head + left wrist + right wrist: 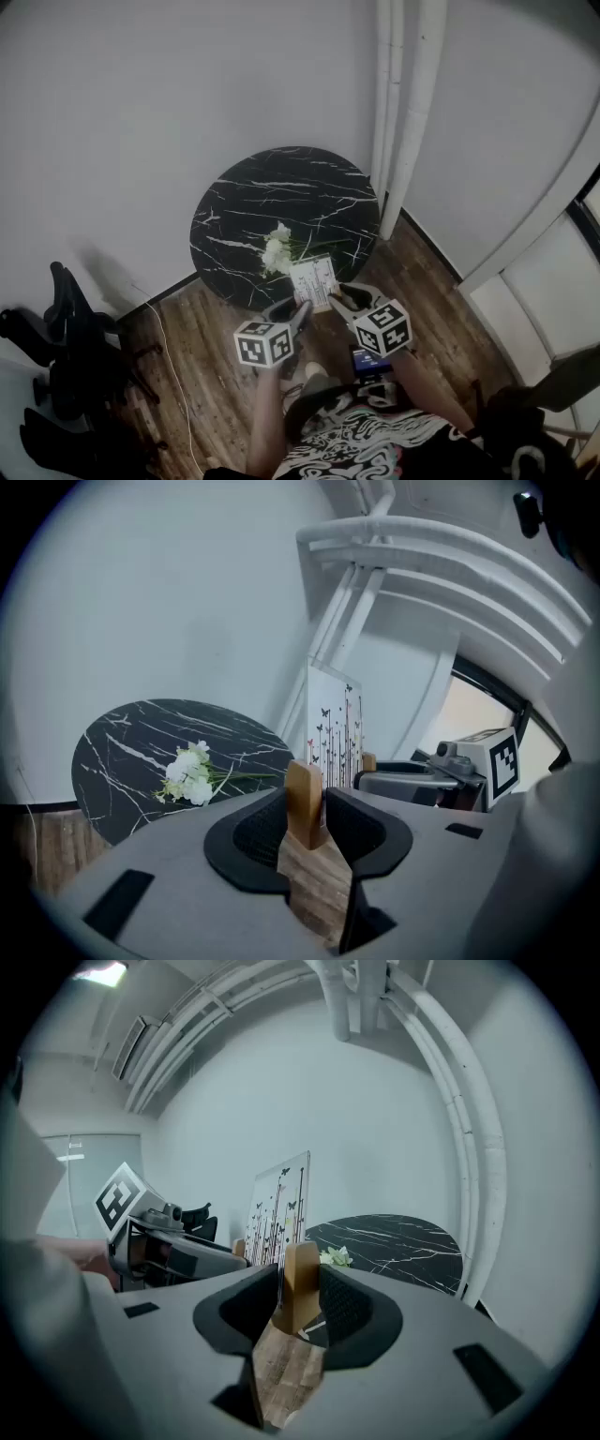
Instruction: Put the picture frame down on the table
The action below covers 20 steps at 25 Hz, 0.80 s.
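From the head view you have one round, black, white-veined marble surface [281,183] against the pale wall, with plank wooden floor [202,375] around it. One small bunch of white flowers [277,249] lies on it, just beyond your tools. You hold two tools. The left tool [299,311] and the right tool [343,294] flank one white printed picture frame [314,281], which sits at the rim nearest you. You cannot tell here whether it touches the surface. The far half of the surface is bare. A cluster of white pipes [403,112] rises past the far right rim, and a black office chair [61,347] stands well off to your left.

The left gripper view shows what the head view does not. The left tool [311,816] is narrowed onto a light wooden foot [303,801] of the picture frame [334,726], whose upright panel shows butterflies and thin stems. The white flowers [192,776] lie ahead and left on the surface [117,747]. The right tool [441,772] is just to the right, at a second foot [368,760].

In the right gripper view, the right tool [300,1299] grips the other wooden foot [301,1274] likewise. The picture frame [279,1206] stands upright just ahead. The left tool [169,1246] is to the left, and the surface [403,1241] and white flowers [336,1257] are ahead to the right.
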Available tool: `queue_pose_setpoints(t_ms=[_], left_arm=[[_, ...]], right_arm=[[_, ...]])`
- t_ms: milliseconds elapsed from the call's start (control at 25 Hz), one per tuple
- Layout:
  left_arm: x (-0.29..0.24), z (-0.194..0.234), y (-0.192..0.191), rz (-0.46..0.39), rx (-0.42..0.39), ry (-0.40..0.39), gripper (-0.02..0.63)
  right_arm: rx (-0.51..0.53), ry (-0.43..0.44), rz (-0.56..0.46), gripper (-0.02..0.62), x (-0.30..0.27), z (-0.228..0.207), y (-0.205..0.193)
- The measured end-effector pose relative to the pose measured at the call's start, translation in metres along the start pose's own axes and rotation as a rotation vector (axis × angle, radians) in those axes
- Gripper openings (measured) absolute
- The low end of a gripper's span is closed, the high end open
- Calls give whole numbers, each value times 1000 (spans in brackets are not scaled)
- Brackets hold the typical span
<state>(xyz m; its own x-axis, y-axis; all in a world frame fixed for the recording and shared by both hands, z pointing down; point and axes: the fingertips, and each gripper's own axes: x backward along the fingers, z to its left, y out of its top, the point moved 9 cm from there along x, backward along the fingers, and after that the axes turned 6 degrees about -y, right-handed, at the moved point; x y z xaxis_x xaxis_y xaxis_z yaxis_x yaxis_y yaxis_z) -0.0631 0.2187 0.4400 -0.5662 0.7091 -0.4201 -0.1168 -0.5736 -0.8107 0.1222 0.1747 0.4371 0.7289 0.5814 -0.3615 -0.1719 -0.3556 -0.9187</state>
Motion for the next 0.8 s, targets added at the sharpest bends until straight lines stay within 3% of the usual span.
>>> queue_pose_setpoints(t_ms=[800], left_arm=[[7, -25, -14, 5, 16, 18, 138]], right_arm=[[-21, 38, 2, 140, 23, 0, -11]])
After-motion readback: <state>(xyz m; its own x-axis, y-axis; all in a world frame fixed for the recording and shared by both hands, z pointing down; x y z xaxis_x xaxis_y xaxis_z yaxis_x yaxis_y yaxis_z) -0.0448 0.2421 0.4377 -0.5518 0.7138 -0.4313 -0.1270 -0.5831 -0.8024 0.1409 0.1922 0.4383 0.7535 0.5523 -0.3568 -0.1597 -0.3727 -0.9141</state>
